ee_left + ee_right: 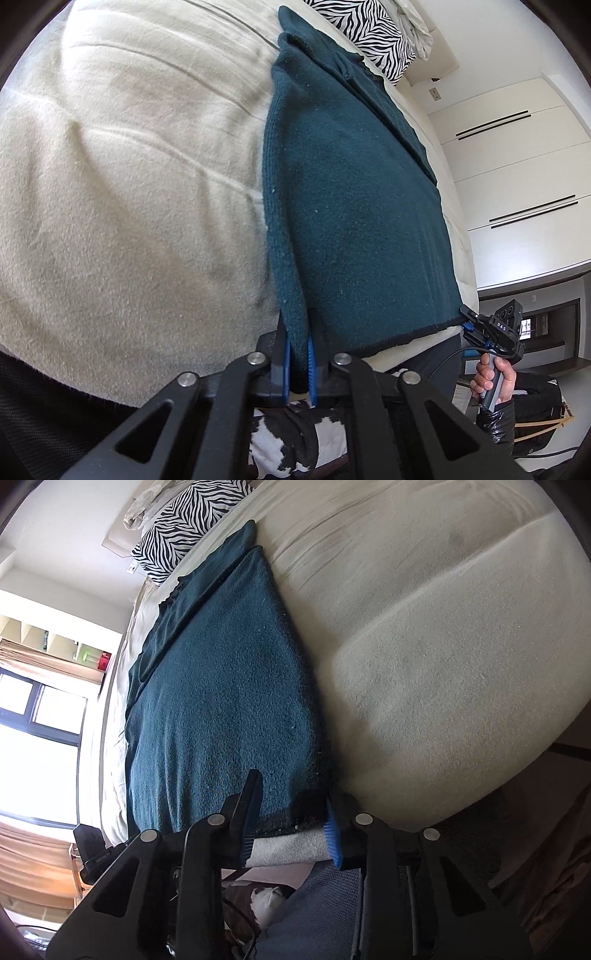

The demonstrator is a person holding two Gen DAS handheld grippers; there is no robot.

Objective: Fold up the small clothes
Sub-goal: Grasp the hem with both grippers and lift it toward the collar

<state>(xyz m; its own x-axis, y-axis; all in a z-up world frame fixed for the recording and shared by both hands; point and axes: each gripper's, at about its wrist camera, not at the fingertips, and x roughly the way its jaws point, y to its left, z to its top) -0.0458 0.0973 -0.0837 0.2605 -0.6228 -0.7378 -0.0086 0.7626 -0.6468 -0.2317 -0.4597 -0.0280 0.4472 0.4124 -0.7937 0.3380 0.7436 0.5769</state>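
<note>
A dark teal knitted garment [351, 192] lies flat on a cream bedcover [129, 184], its hem at the near bed edge. My left gripper [298, 325] is shut on the garment's near left hem corner, the cloth pinched between the blue pads. In the right wrist view the garment [221, 701] runs away from me. My right gripper [291, 805] is open, its two fingers astride the garment's near right hem corner at the bed edge. The right gripper also shows in the left wrist view [469, 317], held by a hand at the hem's far corner.
A zebra-print pillow [373, 33] lies at the head of the bed, also seen in the right wrist view [184, 520]. White wardrobe doors [517, 166] stand beside the bed. A window [40, 716] and shelves are on the other side.
</note>
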